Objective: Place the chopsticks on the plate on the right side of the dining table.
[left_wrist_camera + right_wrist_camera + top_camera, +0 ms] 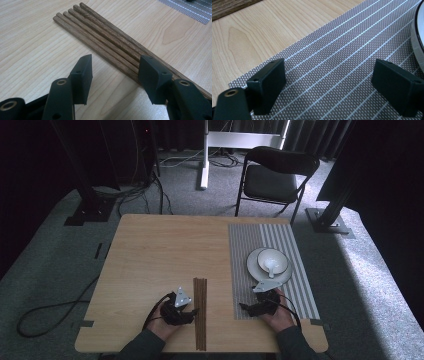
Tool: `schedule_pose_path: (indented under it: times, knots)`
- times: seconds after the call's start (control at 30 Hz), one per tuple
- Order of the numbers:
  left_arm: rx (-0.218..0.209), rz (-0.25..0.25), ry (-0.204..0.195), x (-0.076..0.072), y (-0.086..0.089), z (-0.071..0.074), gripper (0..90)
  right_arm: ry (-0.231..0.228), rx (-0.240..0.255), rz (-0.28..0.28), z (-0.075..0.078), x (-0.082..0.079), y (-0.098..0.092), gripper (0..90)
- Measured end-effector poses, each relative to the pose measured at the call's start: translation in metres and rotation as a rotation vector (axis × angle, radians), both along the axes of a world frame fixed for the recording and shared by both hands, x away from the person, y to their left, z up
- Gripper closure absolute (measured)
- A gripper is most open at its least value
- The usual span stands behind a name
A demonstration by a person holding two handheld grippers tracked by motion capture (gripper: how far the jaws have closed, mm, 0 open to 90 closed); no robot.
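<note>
The chopsticks (105, 37) lie in a tight bundle near my edge of the table (150, 250), pointing away from me, just left of the mat (240, 270). My left gripper (113, 75) sits low beside them, jaws wide, one pad (152, 75) over the sticks and the other on bare wood. My right gripper (332, 90) hovers low over the mat, jaws wide and empty, beside the plate (255, 270) with its bowl (280, 257) and spoon (270, 266); I read no writing.
</note>
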State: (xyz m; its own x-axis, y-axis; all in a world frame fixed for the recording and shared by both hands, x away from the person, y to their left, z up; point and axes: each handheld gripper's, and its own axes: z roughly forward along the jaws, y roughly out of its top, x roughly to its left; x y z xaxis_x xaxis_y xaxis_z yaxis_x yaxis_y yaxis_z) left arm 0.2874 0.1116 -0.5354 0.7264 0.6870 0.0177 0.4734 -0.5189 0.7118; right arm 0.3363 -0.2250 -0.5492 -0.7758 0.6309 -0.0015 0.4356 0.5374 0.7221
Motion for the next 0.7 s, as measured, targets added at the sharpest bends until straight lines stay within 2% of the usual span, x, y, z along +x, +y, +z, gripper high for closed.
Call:
schedule_pose_path:
  times: [0.2, 0.3, 0.6, 0.7]
  knots:
    - [0.0, -0.002, 0.009, -0.0002, -0.0009, 0.0, 45.5, 0.0, 0.0, 0.0, 0.0, 0.0, 0.0, 11.1]
    - [0.029, 0.012, 0.016, 0.001, 0.0007, -0.001, 46.8, 0.0, 0.0, -0.001, 0.0, -0.0001, 0.0, 11.1]
    - [0.047, 0.043, 0.018, 0.0027, 0.0022, -0.0011, 49.1, 0.0, 0.0, -0.002, 0.0, -0.0003, 0.0001, 11.2]
    - [0.042, 0.075, 0.027, 0.0042, 0.0049, -0.0005, 52.0, 0.0, 0.0, -0.003, 0.0, -0.0003, 0.0001, 11.1]
